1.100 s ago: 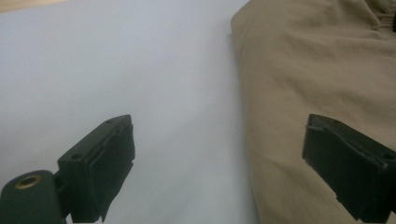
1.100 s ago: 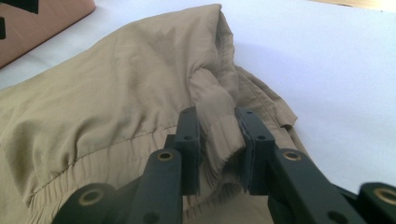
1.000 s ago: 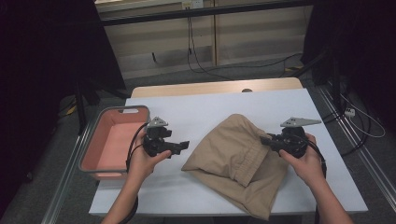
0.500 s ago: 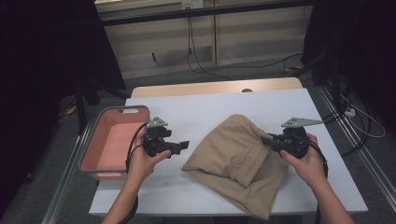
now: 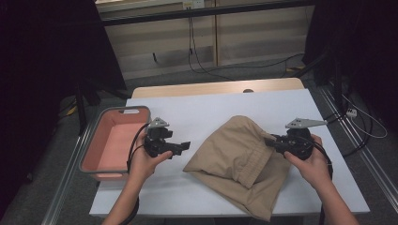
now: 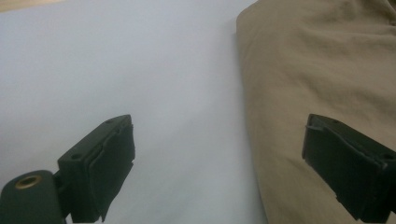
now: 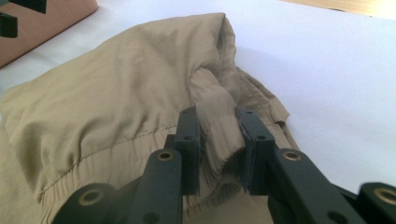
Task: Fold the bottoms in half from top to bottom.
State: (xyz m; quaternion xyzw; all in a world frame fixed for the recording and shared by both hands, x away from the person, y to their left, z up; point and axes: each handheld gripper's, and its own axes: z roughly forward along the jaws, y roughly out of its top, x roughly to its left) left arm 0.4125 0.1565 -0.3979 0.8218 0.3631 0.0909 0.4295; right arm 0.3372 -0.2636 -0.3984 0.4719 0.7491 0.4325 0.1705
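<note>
Garment (image 5: 237,164) tan, crumpled, elastic waistband.

This looks like a lab or a test room set up for recording, not a home. A plain table (image 5: 216,112) with a white top and a bare wooden strip along its far edge stands alone on a grey floor (image 5: 263,70). Metal rails (image 5: 361,159) run along its left and right edges. Loose black cables (image 5: 197,51) trail over the floor past its far edge, before a pale panelled wall (image 5: 253,33). Dark curtains (image 5: 51,61) hang on both sides.
</note>
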